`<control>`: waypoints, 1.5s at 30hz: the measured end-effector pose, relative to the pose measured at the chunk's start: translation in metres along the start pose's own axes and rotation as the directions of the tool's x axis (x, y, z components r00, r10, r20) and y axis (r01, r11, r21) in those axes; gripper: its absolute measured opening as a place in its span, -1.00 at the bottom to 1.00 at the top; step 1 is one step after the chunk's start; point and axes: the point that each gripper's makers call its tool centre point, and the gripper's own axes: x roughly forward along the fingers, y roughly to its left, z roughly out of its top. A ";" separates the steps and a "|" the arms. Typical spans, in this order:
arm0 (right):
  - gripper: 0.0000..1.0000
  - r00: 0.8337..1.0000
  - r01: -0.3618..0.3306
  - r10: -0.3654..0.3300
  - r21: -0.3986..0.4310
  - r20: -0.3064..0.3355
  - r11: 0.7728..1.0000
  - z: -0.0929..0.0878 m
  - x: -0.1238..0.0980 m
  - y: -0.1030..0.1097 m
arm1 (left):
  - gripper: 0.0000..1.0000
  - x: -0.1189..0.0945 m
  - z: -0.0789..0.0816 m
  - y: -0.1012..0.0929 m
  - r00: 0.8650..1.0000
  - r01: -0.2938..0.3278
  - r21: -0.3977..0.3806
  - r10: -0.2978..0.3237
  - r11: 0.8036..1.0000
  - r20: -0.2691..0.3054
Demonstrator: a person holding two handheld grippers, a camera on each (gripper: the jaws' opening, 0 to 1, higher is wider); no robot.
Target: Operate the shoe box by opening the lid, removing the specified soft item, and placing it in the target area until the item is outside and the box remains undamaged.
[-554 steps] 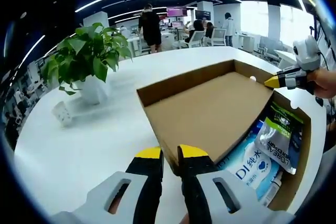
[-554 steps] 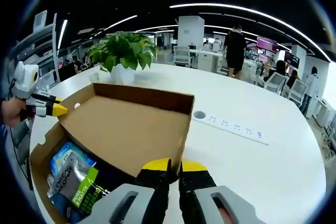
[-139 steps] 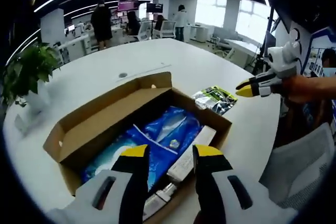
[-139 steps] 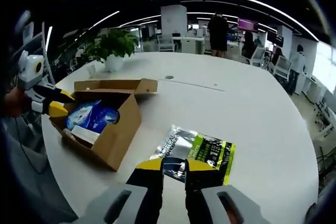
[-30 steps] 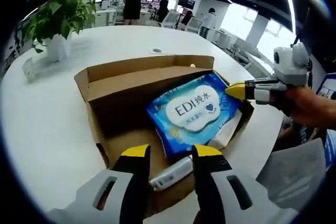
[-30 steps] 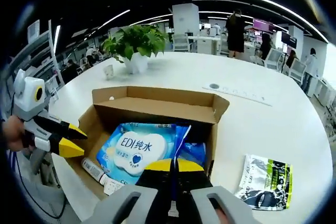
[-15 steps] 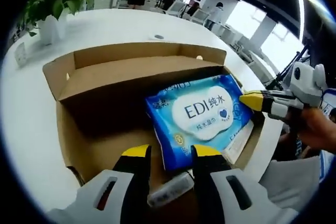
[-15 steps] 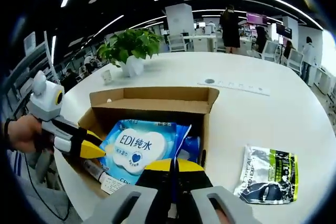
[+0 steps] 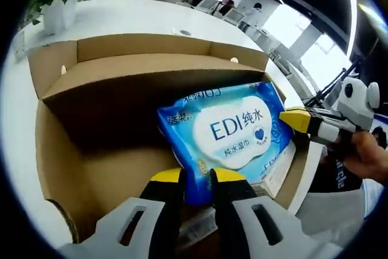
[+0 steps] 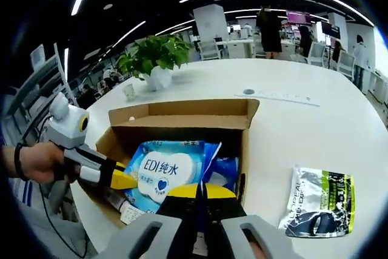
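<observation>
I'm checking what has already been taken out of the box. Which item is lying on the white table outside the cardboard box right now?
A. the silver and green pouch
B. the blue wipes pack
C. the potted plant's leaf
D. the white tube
A: the silver and green pouch lies flat on the table beside the cardboard box, while the blue wipes pack sits inside the box.

The left gripper (image 9: pixel 195 179) hung over the open cardboard box (image 9: pixel 60 150), its yellow-tipped jaws a narrow gap apart at the near edge of a blue EDI wet-wipes pack (image 9: pixel 227 131). The right gripper (image 9: pixel 296 119), in a person's hand (image 9: pixel 367 159), touched the pack's far side.
</observation>
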 end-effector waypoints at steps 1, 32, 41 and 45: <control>-1.00 1.000 -0.002 0.002 -0.003 -0.001 1.000 0.000 0.001 0.000 | -0.71 0.001 0.000 -0.001 1.000 0.005 -0.001 -0.005 1.000 0.004; -1.00 0.996 -0.045 0.051 -0.093 0.071 0.995 0.027 -0.010 0.023 | -0.87 -0.037 0.030 -0.002 0.990 -0.042 0.040 0.036 0.998 0.136; -1.00 0.994 -0.034 0.043 -0.084 0.105 0.996 0.033 -0.032 0.025 | -0.88 -0.045 0.041 -0.017 0.985 -0.041 0.075 0.028 0.996 0.170; -1.00 0.992 -0.029 0.038 -0.079 0.121 0.996 0.034 -0.043 0.023 | -0.88 -0.047 0.045 -0.027 0.984 -0.036 0.098 0.018 0.995 0.180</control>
